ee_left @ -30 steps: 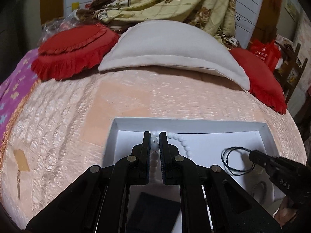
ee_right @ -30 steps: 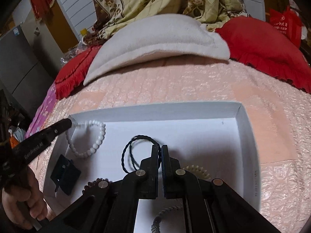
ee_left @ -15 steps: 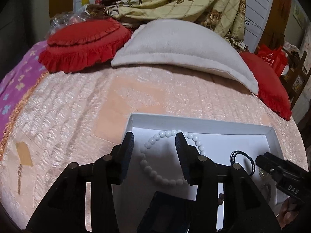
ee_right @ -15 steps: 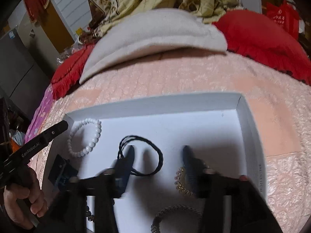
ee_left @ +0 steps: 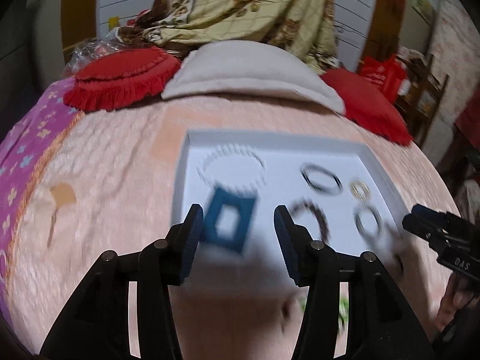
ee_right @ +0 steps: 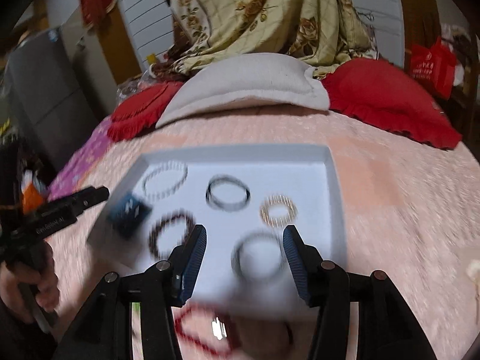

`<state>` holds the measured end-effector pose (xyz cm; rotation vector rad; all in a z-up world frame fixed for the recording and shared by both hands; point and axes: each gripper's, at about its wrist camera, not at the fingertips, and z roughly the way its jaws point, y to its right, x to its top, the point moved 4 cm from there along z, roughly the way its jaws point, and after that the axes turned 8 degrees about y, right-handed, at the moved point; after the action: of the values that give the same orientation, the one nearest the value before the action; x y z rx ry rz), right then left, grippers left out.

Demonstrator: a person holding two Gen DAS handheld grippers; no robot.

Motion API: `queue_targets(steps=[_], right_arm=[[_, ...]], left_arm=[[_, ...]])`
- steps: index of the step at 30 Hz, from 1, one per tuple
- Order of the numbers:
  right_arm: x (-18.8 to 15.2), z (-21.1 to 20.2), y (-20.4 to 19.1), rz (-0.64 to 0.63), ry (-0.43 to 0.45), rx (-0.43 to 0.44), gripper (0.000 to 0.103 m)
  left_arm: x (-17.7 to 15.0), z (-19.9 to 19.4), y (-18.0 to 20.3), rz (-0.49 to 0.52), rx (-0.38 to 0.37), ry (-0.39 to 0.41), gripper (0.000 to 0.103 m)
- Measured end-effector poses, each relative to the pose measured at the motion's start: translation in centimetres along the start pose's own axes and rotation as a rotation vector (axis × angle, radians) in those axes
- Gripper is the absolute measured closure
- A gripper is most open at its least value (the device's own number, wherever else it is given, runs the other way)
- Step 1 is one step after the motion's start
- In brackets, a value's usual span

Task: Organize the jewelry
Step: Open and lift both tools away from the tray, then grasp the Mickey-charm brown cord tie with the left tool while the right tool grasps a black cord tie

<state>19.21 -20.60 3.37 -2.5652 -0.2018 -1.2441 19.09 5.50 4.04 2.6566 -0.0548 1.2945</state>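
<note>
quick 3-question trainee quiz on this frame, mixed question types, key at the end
1. True or false: the left hand-held gripper is shut on the white bead bracelet.
2. Which item lies nearest the right wall of the white tray in the right wrist view? A) gold ring-shaped piece B) blue square card C) black cord loop
3. Fill in: the right hand-held gripper has its jaws ____ and holds nothing.

Key: 1 false, it is open and the bracelet lies in the tray; 2 A; 3 open.
</note>
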Motion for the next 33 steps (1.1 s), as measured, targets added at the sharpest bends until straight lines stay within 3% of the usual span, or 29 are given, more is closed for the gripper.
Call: queue_targets(steps=[8, 10, 15, 24, 25, 26, 27, 33], right_arm=[[-9.3, -5.8, 1.9, 0.087, 0.015, -0.032, 0.052], [-10.4, -6.0, 2.3, 0.087, 0.022, -0.049, 0.052], [-11.0, -5.3, 3.1, 0.106, 0.009, -0.077, 0.052], [-10.4, -5.1, 2.0, 0.07, 0.023, -0.073, 0.052], [-10.4, -5.0, 2.1, 0.073, 0.023, -0.071, 0.052], [-10.4, -5.0, 2.2, 0.078, 0.021, -0.067, 0.052], [-10.4, -4.9, 2.4, 0.082, 0.017, -0.062, 0.052], [-9.8, -4.0, 3.3, 0.076, -0.027, -0.034, 0.052]], left_arm=[[-7.1, -2.4, 3.6, 0.019, -0.142, -0.066, 0.054], [-8.1, -1.7, 4.8, 0.076, -0.126, -0.088, 0.054], [-9.0, -0.3, 5.7, 0.128, -0.117, -0.131, 0.054], [-9.2, 0.7, 6.6, 0.221, -0.084, -0.117, 0.05], [-9.2, 0.7, 6.6, 0.226, -0.083, -0.116, 0.052], [-9.2, 0.6, 6.7, 0.23, -0.091, -0.113, 0.064], [-9.3, 0.4, 6.8, 0.233, -0.095, -0.109, 0.069], [-8.9, -1.2, 5.9, 0.167, -0.12, -0.092, 0.069]])
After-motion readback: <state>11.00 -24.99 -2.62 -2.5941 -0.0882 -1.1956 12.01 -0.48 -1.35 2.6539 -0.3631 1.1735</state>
